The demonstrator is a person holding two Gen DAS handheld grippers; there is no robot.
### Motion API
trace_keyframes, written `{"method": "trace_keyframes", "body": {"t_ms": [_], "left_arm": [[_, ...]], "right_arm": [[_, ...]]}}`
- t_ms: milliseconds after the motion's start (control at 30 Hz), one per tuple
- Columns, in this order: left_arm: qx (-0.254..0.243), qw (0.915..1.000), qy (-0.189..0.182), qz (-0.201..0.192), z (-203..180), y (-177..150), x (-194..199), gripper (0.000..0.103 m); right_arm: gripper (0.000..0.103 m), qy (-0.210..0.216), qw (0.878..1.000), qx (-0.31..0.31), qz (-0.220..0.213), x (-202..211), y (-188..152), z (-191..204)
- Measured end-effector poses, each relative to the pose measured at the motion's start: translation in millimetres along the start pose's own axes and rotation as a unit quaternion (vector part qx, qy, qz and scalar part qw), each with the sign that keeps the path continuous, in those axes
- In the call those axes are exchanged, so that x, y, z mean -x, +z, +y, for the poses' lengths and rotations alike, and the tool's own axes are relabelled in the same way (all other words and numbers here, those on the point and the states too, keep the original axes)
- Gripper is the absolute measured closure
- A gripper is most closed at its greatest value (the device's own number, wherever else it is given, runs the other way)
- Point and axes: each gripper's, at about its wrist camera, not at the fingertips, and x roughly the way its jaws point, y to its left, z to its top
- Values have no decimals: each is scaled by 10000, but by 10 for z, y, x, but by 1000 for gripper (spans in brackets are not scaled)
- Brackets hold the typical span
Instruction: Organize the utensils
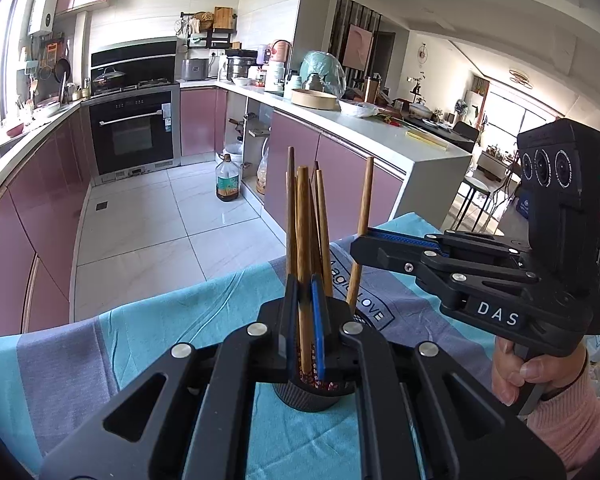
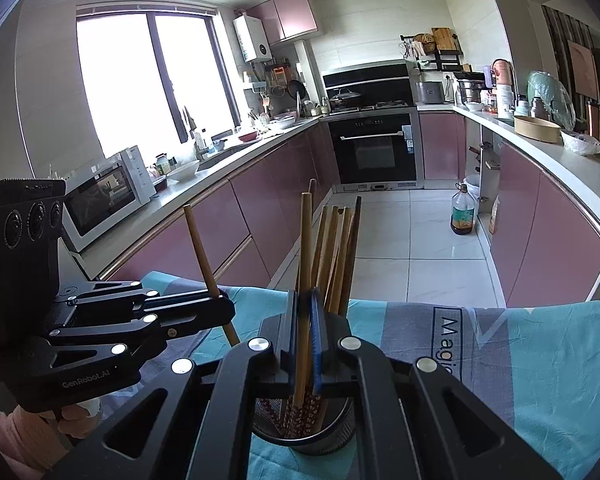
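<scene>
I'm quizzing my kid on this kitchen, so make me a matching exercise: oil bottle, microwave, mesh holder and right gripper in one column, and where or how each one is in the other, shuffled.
Column 1
1. oil bottle
2. microwave
3. mesh holder
4. right gripper

Column 2
A. stands on the teal and grey cloth
B. jaws shut on a chopstick
C. stands on the floor tiles
D. sits on the counter

Pairs: 1-C, 2-D, 3-A, 4-B
</scene>
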Motion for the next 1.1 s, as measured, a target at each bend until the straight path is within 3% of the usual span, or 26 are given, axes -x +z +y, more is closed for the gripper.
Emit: {"method": "trace_keyframes", "body": {"t_ms": [233, 533, 600, 1100], "left_arm": [[79, 9999, 16, 85, 110, 51, -121, 95], [211, 9997, 95, 4, 219, -78, -132, 82], [238, 9996, 115, -31, 223, -122, -131, 77], [376, 9979, 444, -286, 288, -471, 60, 53]], "right_arm": [[96, -25, 10000, -71, 28, -59, 8, -22], [94, 50, 9997, -233, 89, -80, -77, -78], [87, 56, 9997, -224, 98, -75, -108, -63], [66, -59, 9998, -175, 54, 27, -336, 9]]}}
